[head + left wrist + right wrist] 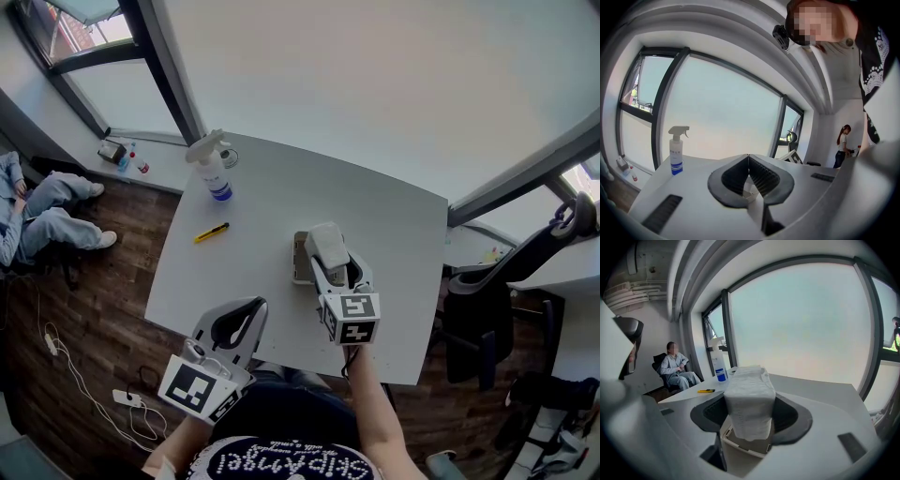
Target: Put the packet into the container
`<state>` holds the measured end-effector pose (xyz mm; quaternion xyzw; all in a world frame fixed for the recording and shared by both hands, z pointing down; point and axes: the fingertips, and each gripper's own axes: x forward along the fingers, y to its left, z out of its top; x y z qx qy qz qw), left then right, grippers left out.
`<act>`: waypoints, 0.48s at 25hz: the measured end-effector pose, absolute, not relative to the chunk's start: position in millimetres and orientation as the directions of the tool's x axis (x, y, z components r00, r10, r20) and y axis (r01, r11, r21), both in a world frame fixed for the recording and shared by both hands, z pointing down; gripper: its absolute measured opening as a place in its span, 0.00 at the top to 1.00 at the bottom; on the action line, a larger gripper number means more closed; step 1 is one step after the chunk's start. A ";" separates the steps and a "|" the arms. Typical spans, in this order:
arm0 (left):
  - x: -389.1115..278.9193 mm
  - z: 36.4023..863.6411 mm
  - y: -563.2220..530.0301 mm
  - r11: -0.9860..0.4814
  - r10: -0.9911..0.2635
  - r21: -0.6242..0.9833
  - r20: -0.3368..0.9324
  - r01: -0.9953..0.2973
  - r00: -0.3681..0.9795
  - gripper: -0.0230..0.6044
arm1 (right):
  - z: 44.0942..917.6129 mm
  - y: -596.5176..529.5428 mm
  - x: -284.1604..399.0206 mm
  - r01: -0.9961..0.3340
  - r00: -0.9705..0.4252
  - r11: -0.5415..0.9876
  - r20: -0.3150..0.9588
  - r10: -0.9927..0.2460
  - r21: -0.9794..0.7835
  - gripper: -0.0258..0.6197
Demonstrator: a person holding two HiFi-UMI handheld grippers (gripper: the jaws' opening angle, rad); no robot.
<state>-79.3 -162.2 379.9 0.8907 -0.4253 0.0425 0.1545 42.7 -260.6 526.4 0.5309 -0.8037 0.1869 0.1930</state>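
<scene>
- A white packet sits clamped between the dark fingers of the right gripper. Its lower end hangs over the open top of a small pale container.
- The right gripper view shows the packet upright, squeezed from both sides. Whether its bottom edge touches the container's rim cannot be told.
- The container stands on the grey table, near the middle and a little toward the person's side.
- The left gripper is held apart from it, at the table's near edge. Its fingers are pressed together at the tips with nothing between them.
- A yellow cutter lies flat on the table to the left of the container, well clear of it.
- A white spray bottle with a blue label stands upright near the table's far left corner.
- A seated person in light clothes is off to the left on the wooden floor. Another person stands in the background of the left gripper view.
- A black office chair stands to the right of the table, and large windows run behind it.
</scene>
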 end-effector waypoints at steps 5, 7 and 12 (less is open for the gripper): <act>-81.6 380.7 -165.2 -0.589 -0.745 0.238 0.210 -0.772 0.633 0.95 | 536.0 -264.0 42.1 -0.928 -0.356 0.361 0.527 -0.772 -0.098 0.54; -82.8 382.0 -166.5 -0.586 -0.745 0.240 0.214 -0.774 0.631 0.95 | 539.3 -265.4 41.2 -0.928 -0.355 0.361 0.533 -0.768 -0.097 0.54; -82.5 382.5 -168.8 -0.585 -0.744 0.244 0.217 -0.774 0.631 0.95 | 544.7 -266.1 39.2 -0.926 -0.355 0.367 0.547 -0.758 -0.092 0.54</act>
